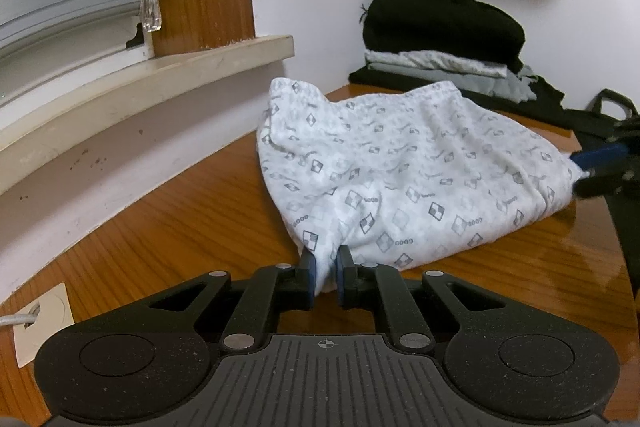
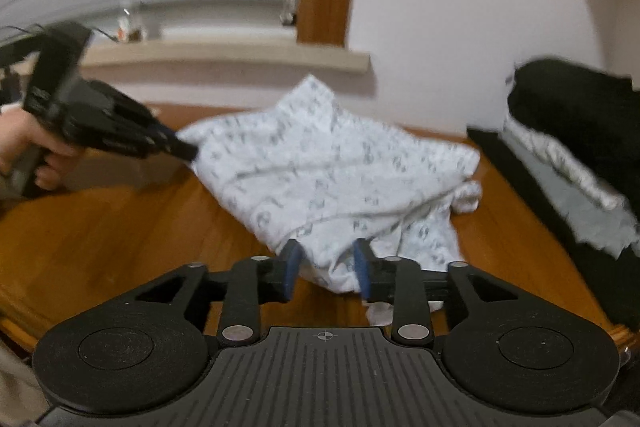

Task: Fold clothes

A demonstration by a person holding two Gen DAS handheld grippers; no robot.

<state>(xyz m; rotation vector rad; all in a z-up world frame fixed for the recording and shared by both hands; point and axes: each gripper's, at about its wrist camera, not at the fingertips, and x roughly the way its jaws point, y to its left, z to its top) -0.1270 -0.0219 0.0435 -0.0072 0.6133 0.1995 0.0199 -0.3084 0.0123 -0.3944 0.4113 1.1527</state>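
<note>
The white cloth (image 1: 400, 179) with little grey squares lies bunched on the brown table (image 1: 168, 227). The left gripper (image 1: 325, 277) is pinched shut on the near left corner of the cloth. The right gripper (image 2: 326, 273) has its blue pads (image 2: 362, 267) a bit apart, with cloth between them; the picture is blurry, so I cannot tell if it grips.

The cloth runs long from one gripper to the other, so each one is at an end of it. The rest lies just past them, toward the far wall.

At the far right is a pile of clothes (image 1: 440, 47), black on top, close to the cloth. A window sill (image 1: 140, 79) runs along the far left. Nothing stands between the grippers.
</note>
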